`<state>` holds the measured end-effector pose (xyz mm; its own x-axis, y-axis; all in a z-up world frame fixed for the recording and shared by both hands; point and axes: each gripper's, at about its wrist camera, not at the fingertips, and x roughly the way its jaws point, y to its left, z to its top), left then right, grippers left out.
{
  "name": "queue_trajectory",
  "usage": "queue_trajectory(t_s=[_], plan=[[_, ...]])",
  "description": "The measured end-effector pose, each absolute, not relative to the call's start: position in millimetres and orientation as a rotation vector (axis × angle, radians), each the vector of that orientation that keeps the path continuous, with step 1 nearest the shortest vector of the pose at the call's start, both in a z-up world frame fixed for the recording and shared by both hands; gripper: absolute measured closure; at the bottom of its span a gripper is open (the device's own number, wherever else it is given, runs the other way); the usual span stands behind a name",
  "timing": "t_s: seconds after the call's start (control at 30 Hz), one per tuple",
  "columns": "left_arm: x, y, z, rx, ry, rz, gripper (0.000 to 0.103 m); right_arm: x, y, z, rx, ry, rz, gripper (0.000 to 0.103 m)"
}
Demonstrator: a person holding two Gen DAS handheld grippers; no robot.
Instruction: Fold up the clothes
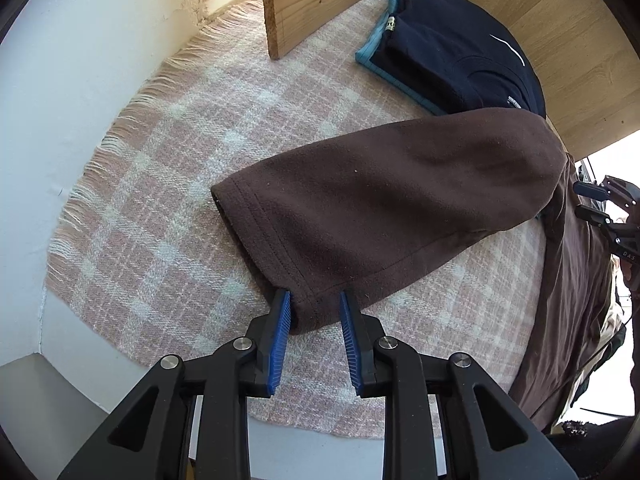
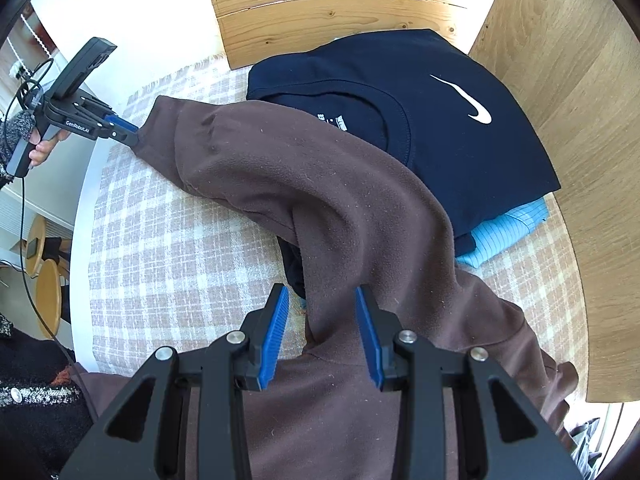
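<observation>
While unseen leftward, swoosh (image 2: 464, 100) rightward.

Each tool is a black plastic linkage with triangular cut-outs in its outer arms, round silver pivot pins at the joints, and two ribbed blue pads lining the fingers: the left tool (image 1: 315, 302) and the right tool (image 2: 322, 298) look alike. From the right wrist view, the left tool (image 2: 134, 134) carries white "GenRobot.AI" lettering, a grey handle, a black box-shaped unit above that handle, and black cables trailing below it. A dark knitted speckled sleeve (image 2: 18, 130) sits beside the handle.
</observation>
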<state>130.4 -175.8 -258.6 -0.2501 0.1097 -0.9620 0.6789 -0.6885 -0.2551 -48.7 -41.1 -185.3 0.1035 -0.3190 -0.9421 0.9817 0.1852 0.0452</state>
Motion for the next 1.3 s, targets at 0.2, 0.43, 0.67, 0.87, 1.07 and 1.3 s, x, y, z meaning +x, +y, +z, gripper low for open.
queue_trajectory(t_s=[0.2, 0.43, 0.67, 0.87, 1.07, 1.3], plan=[[146.9, -184.2, -242.5, 1.512, 1.013, -2.054, 0.099, -35.9, -45.2, -195.5, 0.863, 1.01, -1.175, 0.069], [159.0, -203.0, -203.0, 1.395, 0.982, -2.126, 0.099, -19.2, -51.1, -223.2, 0.799, 1.151, -1.223, 0.069], [164.8, -225.5, -177.2, 1.355, 0.904, -2.17, 0.099, -36.7, -41.4, -193.7, 0.82, 1.094, -1.19, 0.096], [175.1, -228.1, -162.1, 1.347, 0.855, -2.176, 0.099, -52.6, -30.0, -165.6, 0.91, 0.949, -1.127, 0.098], [179.4, -229.6, -171.0, 1.341, 0.895, -2.148, 0.099, -22.0, -36.3, -202.2, 0.864, 1.093, -1.207, 0.069], [171.8, -232.8, -146.7, 1.315, 0.834, -2.184, 0.099, 6.2, -42.4, -235.2, 0.721, 1.27, -1.217, 0.093]])
